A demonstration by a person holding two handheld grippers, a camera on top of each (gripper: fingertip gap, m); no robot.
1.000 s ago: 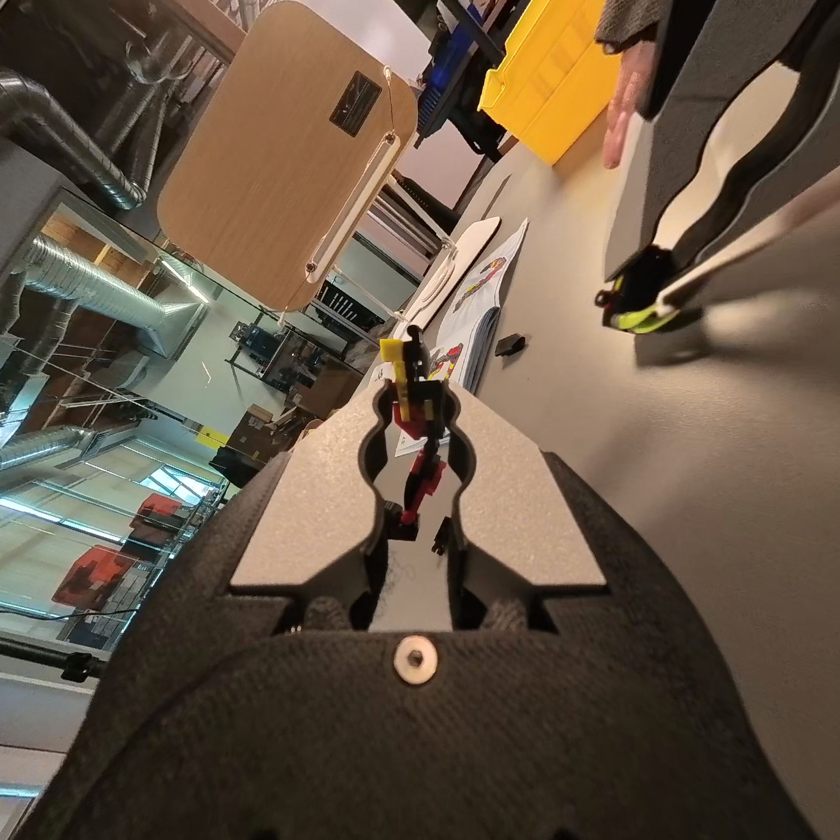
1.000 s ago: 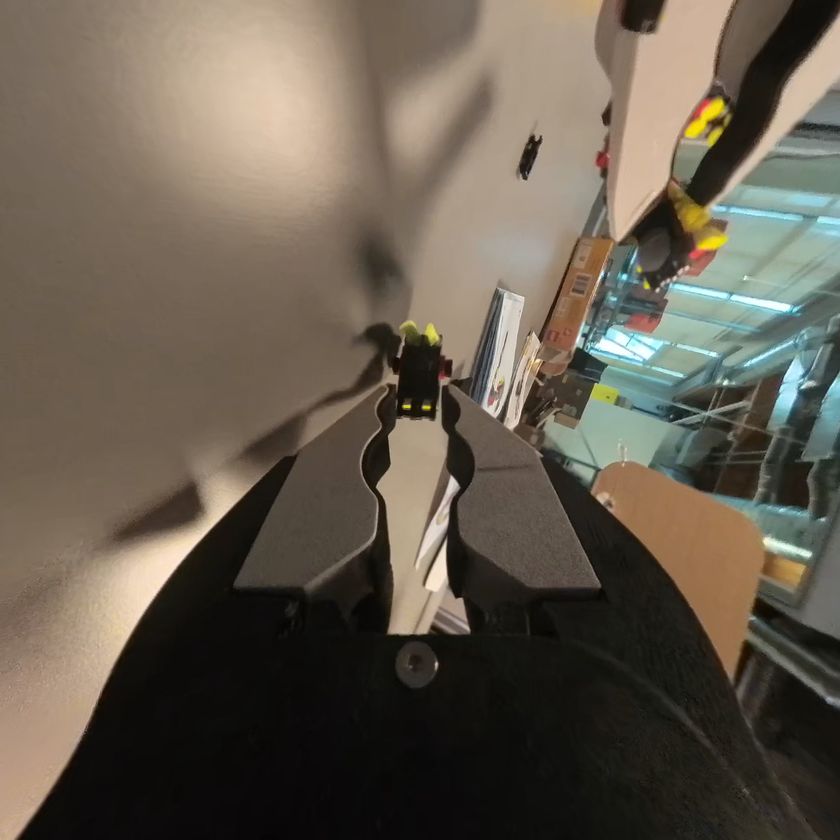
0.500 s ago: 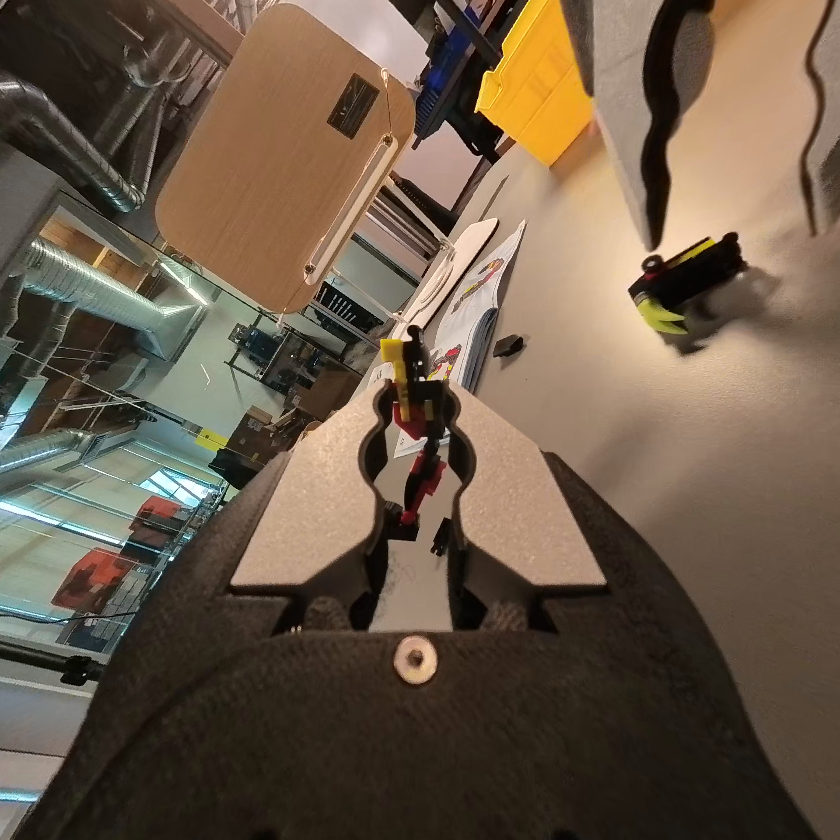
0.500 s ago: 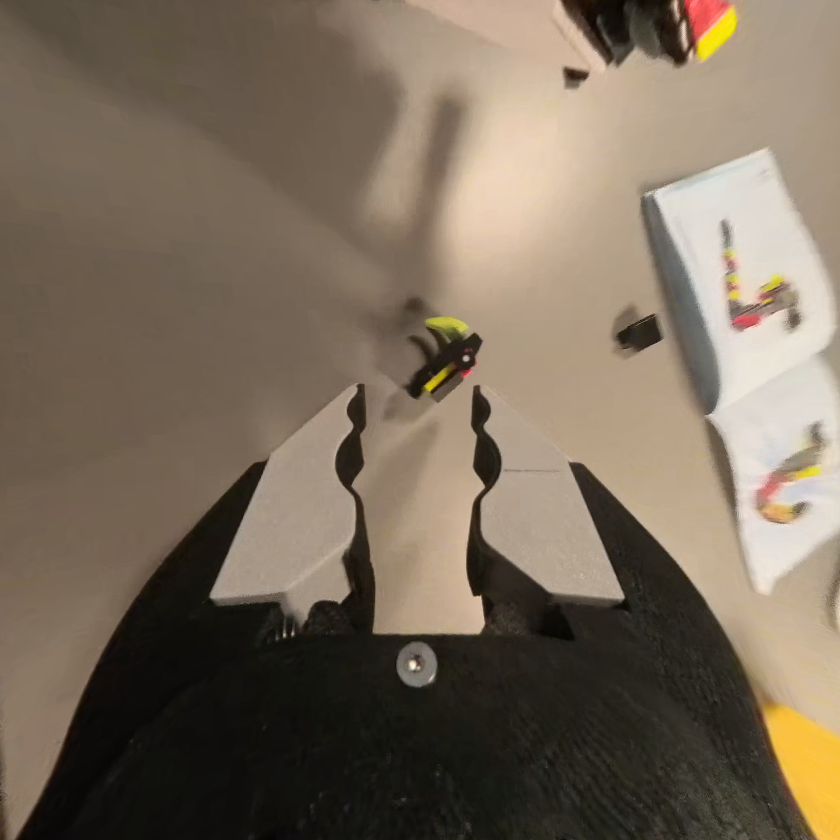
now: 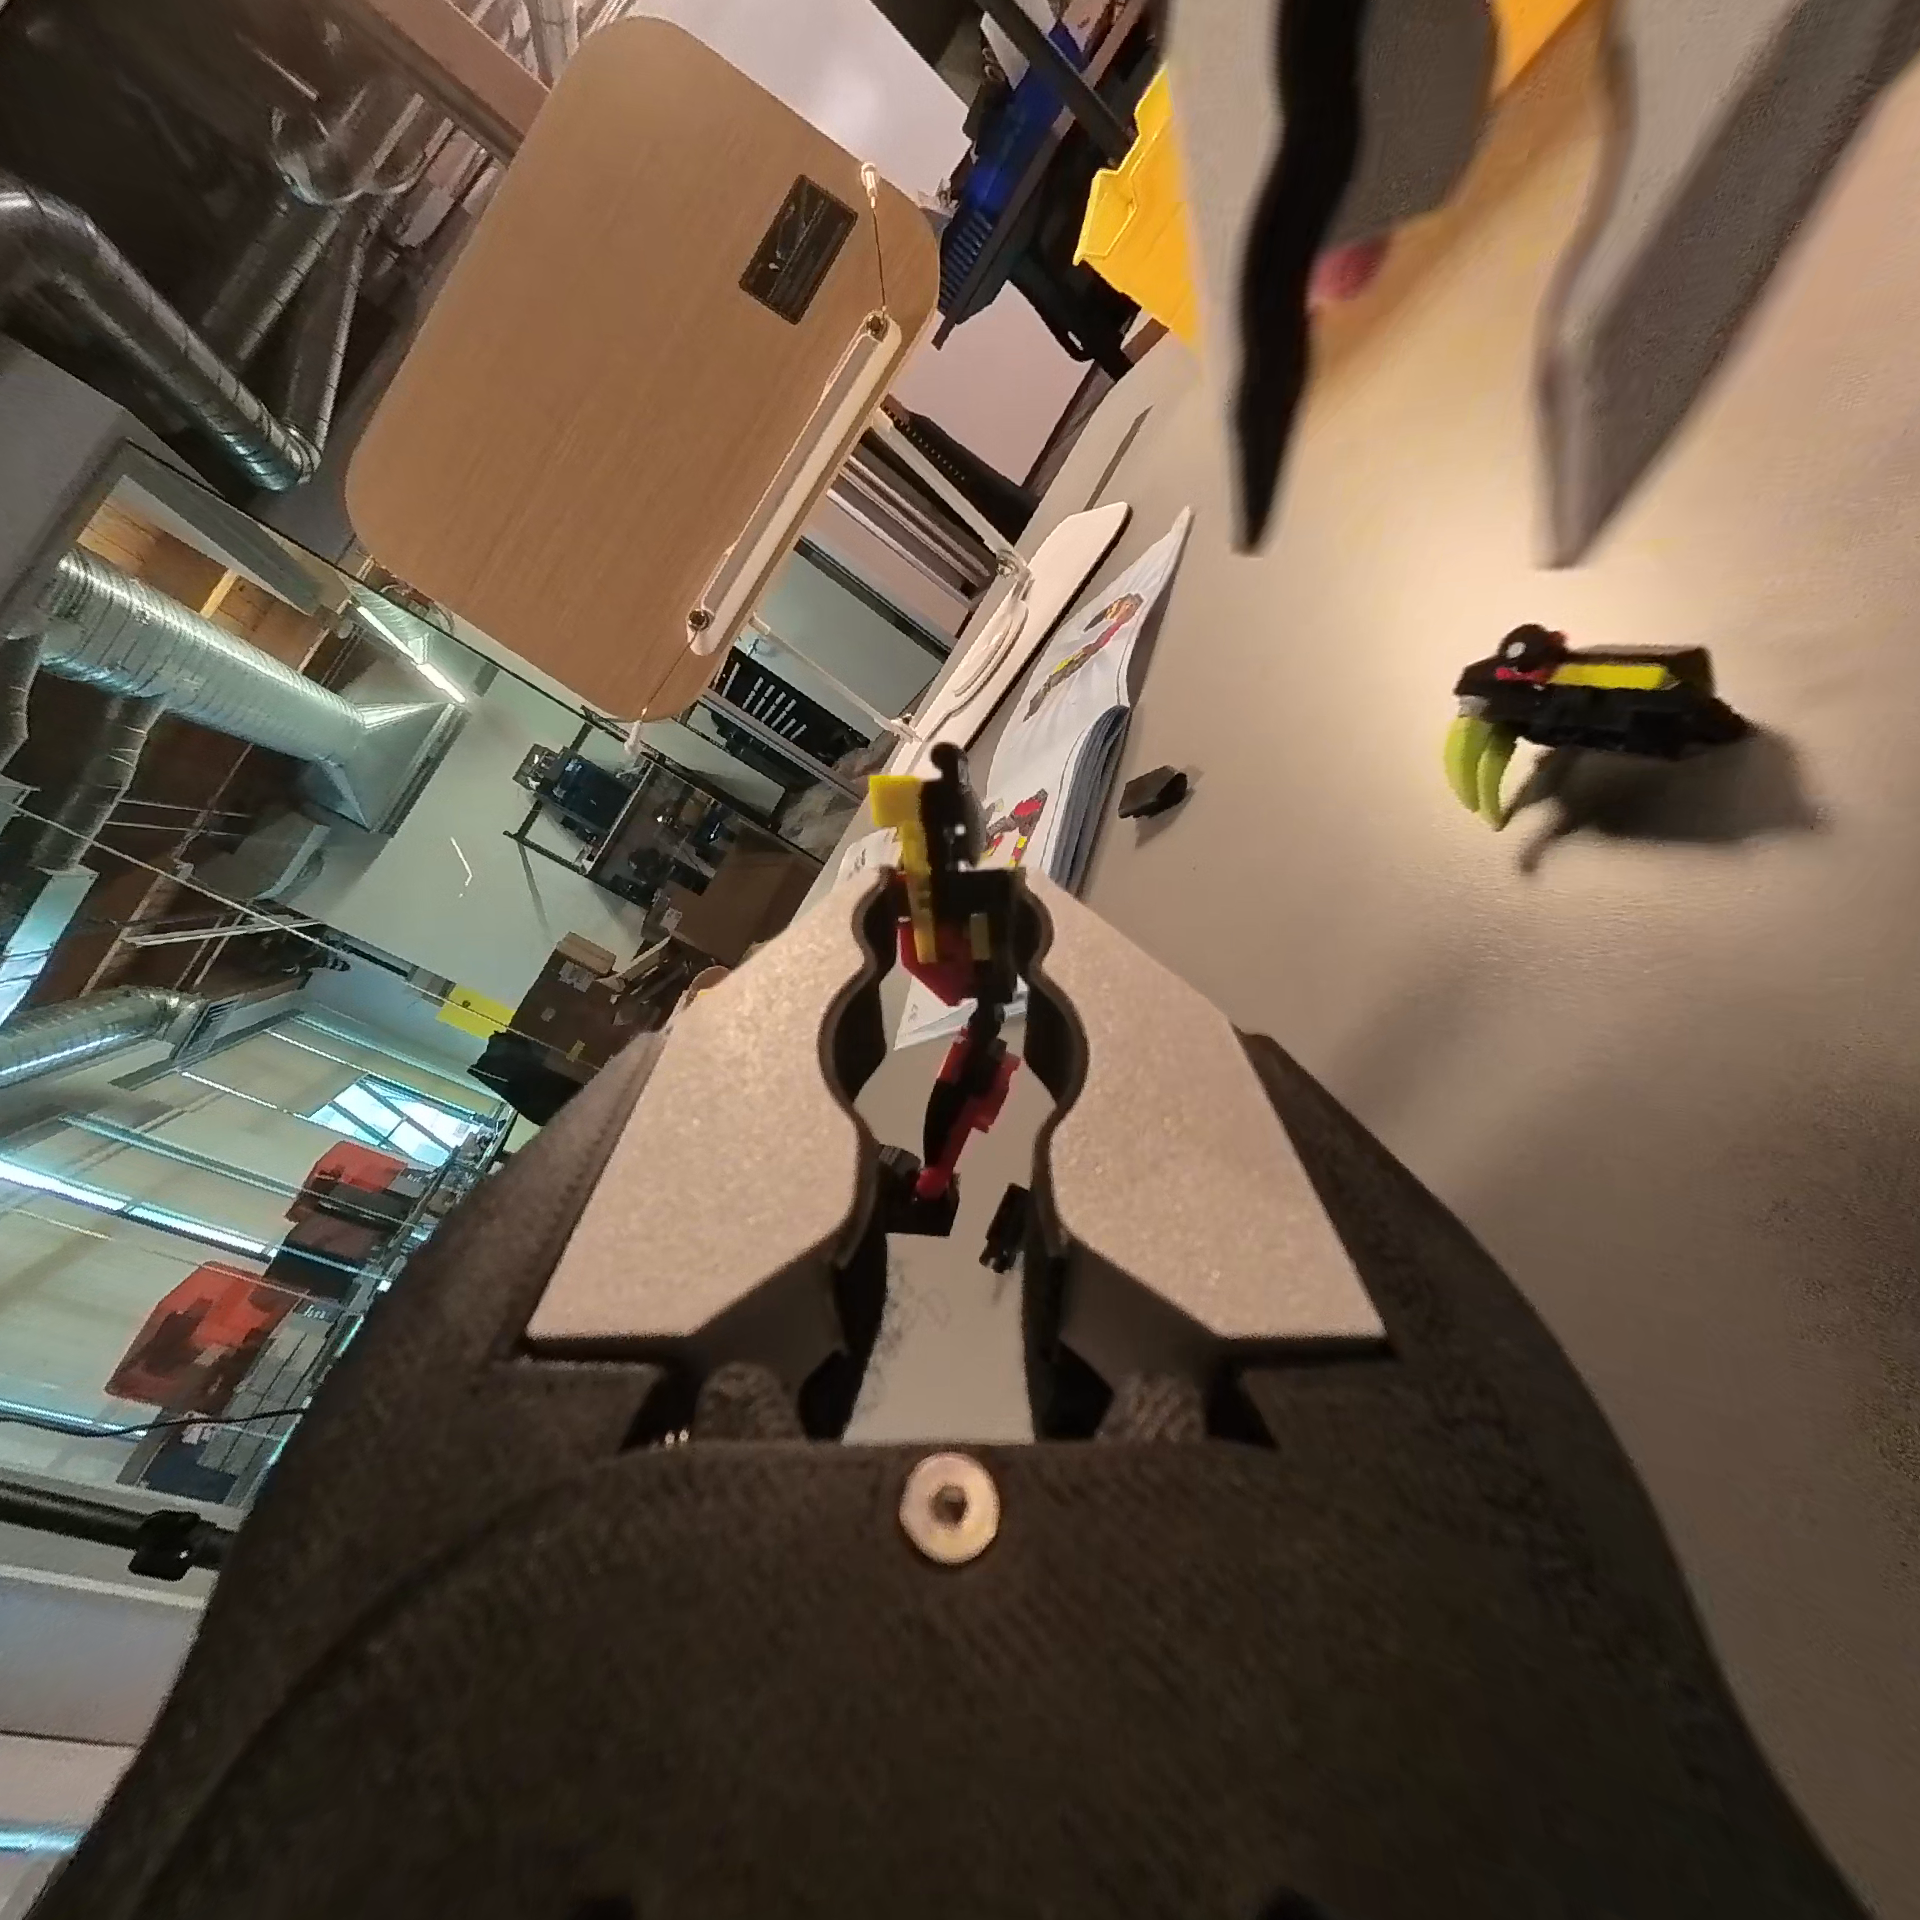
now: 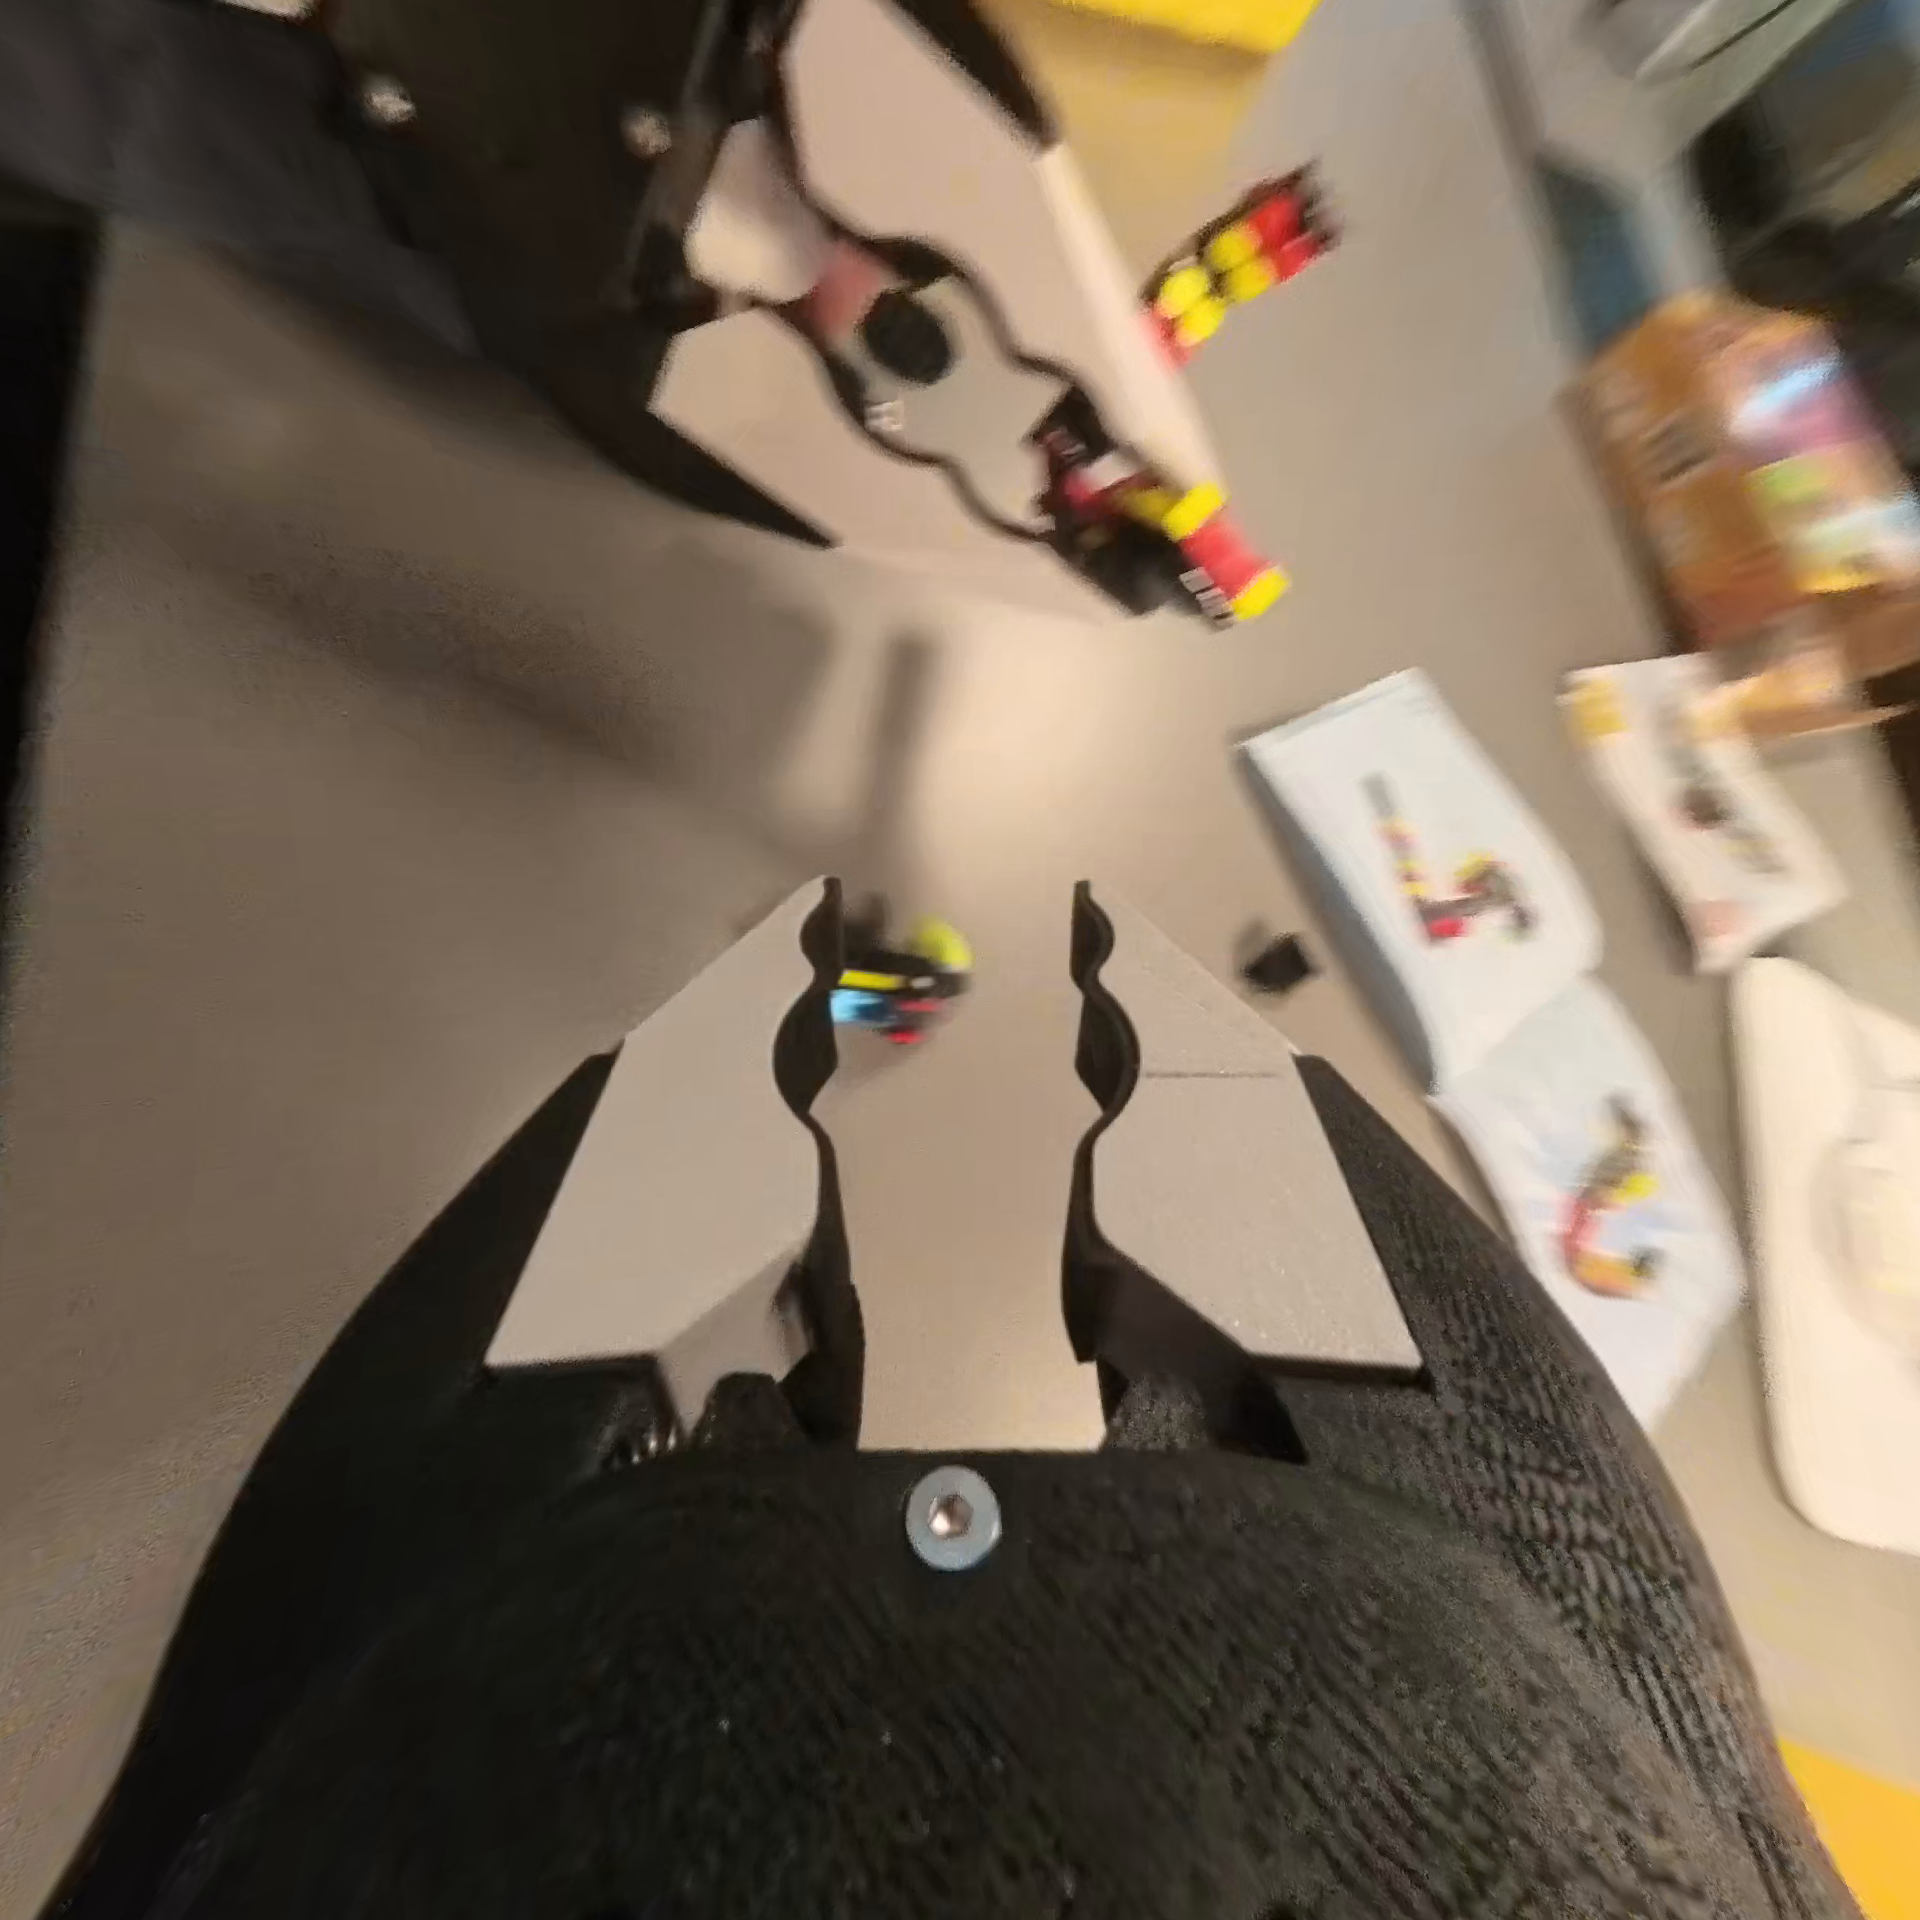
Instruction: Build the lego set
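My left gripper (image 5: 951, 894) pinches a red, yellow and black lego assembly (image 5: 943, 925) between its fingertips, the build's yellow and black end poking out past the tips and a red part trailing back between the fingers. My right gripper (image 6: 951, 899) has its fingers spread wide with nothing between them, hovering above the grey table (image 6: 416, 831). A small black lego piece with lime-green claws (image 5: 1590, 717) lies on the table, free of both grippers; in the right wrist view it sits blurred just inside my left fingertip. Farther off, a tiny black brick (image 5: 1153, 792) rests beside the open instruction booklet (image 6: 1434, 862), which lies to the right, and a yellow bin (image 5: 1138, 229) stands at the far edge of the table.
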